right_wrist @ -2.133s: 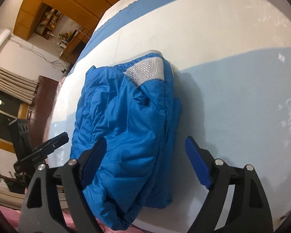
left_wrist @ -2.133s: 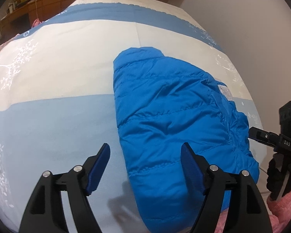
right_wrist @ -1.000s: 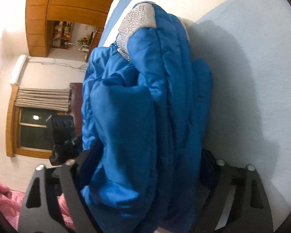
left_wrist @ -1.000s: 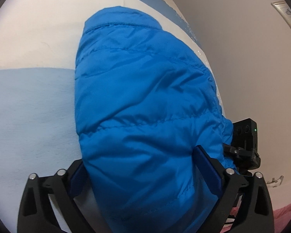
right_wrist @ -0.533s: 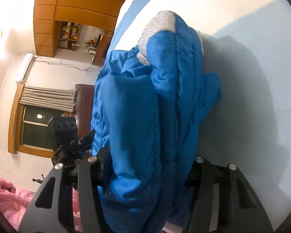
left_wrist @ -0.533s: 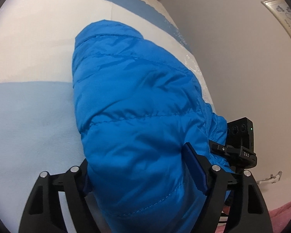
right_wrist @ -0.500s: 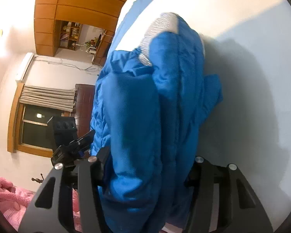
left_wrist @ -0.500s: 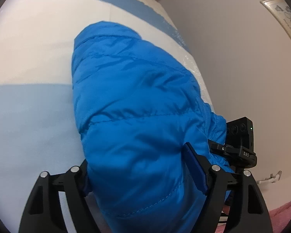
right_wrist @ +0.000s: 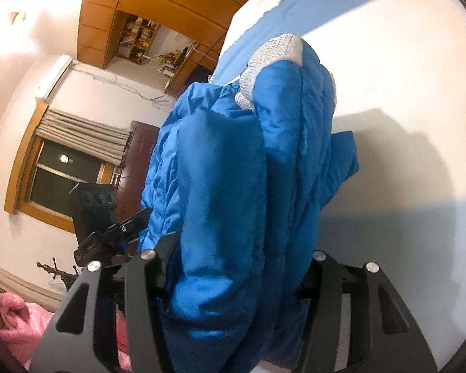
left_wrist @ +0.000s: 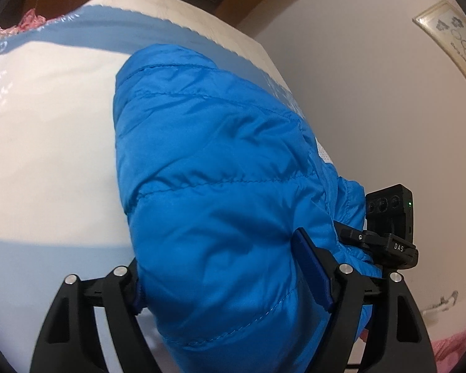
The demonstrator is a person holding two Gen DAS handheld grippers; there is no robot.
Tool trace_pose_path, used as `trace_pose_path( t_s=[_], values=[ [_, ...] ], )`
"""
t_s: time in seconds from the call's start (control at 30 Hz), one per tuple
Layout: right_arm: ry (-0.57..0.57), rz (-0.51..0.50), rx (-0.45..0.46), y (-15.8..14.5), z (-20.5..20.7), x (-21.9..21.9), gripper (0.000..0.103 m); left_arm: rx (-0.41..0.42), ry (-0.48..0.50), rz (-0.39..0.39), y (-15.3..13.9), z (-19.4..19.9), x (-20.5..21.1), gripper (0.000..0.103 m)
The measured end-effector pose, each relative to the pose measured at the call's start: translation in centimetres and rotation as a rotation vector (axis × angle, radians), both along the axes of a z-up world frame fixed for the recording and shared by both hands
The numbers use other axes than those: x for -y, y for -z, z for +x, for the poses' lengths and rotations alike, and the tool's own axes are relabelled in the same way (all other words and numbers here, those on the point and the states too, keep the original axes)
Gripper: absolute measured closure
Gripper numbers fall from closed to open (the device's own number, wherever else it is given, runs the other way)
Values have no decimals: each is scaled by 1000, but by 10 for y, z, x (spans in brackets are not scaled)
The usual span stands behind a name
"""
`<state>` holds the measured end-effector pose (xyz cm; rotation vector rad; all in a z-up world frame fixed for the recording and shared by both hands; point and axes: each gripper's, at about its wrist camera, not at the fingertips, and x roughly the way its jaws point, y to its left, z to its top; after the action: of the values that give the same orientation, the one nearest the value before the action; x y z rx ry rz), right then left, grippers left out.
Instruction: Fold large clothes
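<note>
In the left wrist view, the blue padded jacket [left_wrist: 220, 186] is lying folded on the bed [left_wrist: 46, 155] near its wall-side edge, its near end bulging up between the fingers of the left gripper [left_wrist: 230, 279]. It is looking soft, light and slick-skinned — best taken through the whole thickness of the folded bundle, not by one loose layer. The fingers are standing fairly wide yet pressing into the padding on both sides, clamping the bundle. In the right wrist view, the jacket [right_wrist: 248, 186] is rising off the bed [right_wrist: 404, 124], a silvery studded patch [right_wrist: 273, 52] at its far end — the right gripper [right_wrist: 239, 276] is pinching the jacket's near end more narrowly, squeezing the layers.
</note>
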<state>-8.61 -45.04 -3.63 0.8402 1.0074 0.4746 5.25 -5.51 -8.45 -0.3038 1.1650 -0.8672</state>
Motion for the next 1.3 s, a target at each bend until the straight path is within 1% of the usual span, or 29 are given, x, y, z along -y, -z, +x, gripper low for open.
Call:
trace_pose_path(
  t_s=[0.1, 0.23, 0.4, 0.43, 0.47, 0.53, 0.6, 0.67, 0.77, 0.8, 0.83, 0.87, 0.9, 0.93, 1.0, 1.03, 1.1, 1.13, 1.2, 1.23, 1.3],
  values=[
    [-20, -7, 13, 1, 30, -8, 51, 14, -26, -1, 1, 17, -3, 24],
    [-37, -6, 12, 12, 64, -10, 51, 24, -65, 2, 9, 45, -14, 24],
    [-51, -5, -35, 37, 102, -15, 51, -11, -98, 24, 36, 66, -24, 24],
    [-50, -1, -47, 40, 110, -19, 51, -20, -101, 30, 42, 69, -20, 24],
    [-50, 1, -66, 51, 113, -19, 51, -30, -102, 38, 50, 72, -21, 23],
    [-39, -1, -100, 69, 116, -20, 48, -50, -99, 64, 69, 75, -21, 22],
    [-29, 30, -100, 78, 115, -18, 43, -40, -95, 61, 82, 73, -24, 17],
    [-10, 62, -117, 85, 112, -16, 42, -43, -96, 54, 88, 81, -21, 16],
    [-12, 19, -128, 77, 112, -18, 38, -52, -100, 65, 85, 80, -22, 15],
    [-13, -5, -132, 71, 113, -18, 36, -56, -104, 70, 89, 92, -20, 15],
    [-12, -35, -134, 65, 112, -20, 34, -63, -113, 82, 87, 91, -20, 16],
    [-6, -92, -132, 54, 108, -19, 31, -66, -123, 91, 86, 95, -19, 16],
    [-2, -130, -126, 46, 105, -20, 30, -64, -137, 104, 82, 91, -22, 16],
    [2, -167, -119, 38, 100, -22, 29, -60, -147, 112, 69, 91, -19, 16],
    [11, -243, -97, 19, 86, -24, 27, -38, -172, 138, 55, 80, -24, 16],
    [14, -261, -78, 7, 75, -26, 27, -26, -178, 146, 50, 73, -26, 16],
    [2, -263, -48, -9, 63, -34, 26, 4, -186, 161, 39, 57, -28, 16],
    [-9, -279, -35, -15, 57, -39, 26, 19, -187, 165, 33, 47, -29, 15],
    [-22, -329, -34, -18, 44, -50, 26, 33, -190, 175, 28, 33, -30, 15],
    [-25, -347, -38, -15, 40, -52, 26, 41, -190, 201, 31, 26, -31, 15],
    [-18, -390, -79, -1, 33, -51, 27, 48, -176, 240, 38, 14, -28, 14]
  ],
)
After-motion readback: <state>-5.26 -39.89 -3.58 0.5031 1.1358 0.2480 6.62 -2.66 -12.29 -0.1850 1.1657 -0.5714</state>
